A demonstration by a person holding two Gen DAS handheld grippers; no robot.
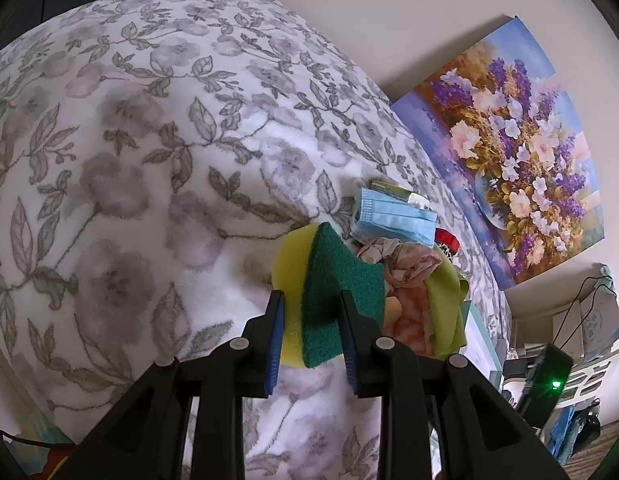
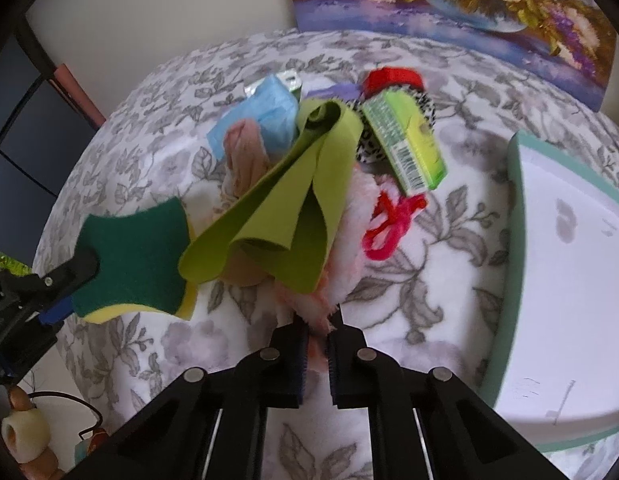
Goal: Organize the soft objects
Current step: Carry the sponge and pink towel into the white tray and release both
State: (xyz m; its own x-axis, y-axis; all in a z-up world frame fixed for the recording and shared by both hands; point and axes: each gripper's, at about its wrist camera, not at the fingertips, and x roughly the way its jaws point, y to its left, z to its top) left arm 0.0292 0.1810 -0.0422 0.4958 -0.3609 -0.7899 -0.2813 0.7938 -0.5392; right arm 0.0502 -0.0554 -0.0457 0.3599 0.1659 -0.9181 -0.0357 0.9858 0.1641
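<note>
In the right wrist view, at the left edge of the frame, the left gripper (image 2: 75, 280) has its fingers clamped on a scouring sponge (image 2: 137, 256), green scrub face up, yellow foam beneath. Its long axis runs from lower left toward upper right, the free end pointing at the pile; it seems lifted clear of the floral blanket (image 2: 429, 248), probably to sort it separately.

Centre frame, a lime green cloth (image 2: 277, 216) drapes folded over the heap, its length slanting from lower left up to the upper centre. Beneath it lies a fluffy pink-and-white cloth (image 2: 349, 248), whose near edge the right gripper (image 2: 317, 330) pinches with its fingers nearly pressed together, likely to drag it out.

Behind sit a blue face mask (image 2: 275, 108) and a green barcoded packet (image 2: 405, 144); a red cord (image 2: 389, 224) lies below the packet. A white box with teal rim (image 2: 513, 240) fills the right, presumably the destination.
</note>
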